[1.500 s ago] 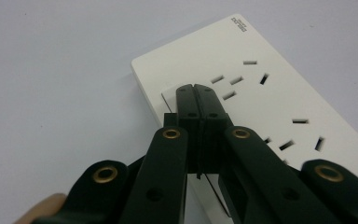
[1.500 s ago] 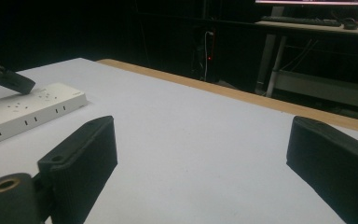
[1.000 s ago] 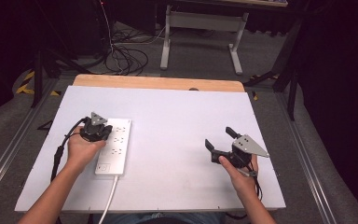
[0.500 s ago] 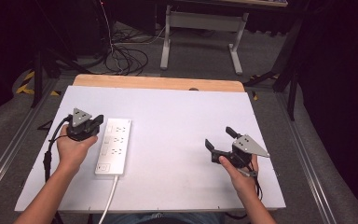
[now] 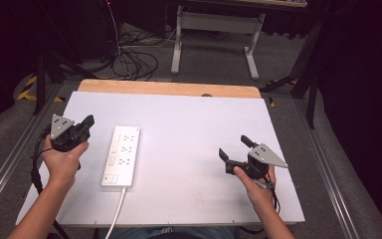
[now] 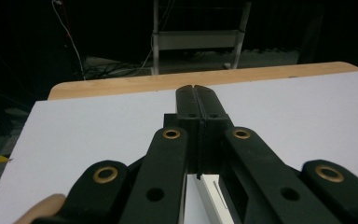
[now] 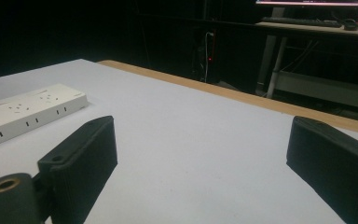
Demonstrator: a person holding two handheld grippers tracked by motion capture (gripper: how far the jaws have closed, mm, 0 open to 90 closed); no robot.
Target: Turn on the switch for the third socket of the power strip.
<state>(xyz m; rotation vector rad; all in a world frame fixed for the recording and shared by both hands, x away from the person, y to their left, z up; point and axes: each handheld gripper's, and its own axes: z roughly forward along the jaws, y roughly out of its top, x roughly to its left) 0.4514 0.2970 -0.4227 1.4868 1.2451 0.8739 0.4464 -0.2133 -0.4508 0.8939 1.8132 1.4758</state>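
Just right of the pressed-together left hand-held gripper (image 5: 87, 122), apart: white power strip (image 5: 122, 155).

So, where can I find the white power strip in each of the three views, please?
High view: the power strip lies left of centre on the white table, right of the left gripper.
Left gripper view: a white sliver at the bottom edge, below the shut fingers; probably the strip.
Right gripper view: at the left edge, beyond the left finger.
Shared landmark: the table's wooden far edge.
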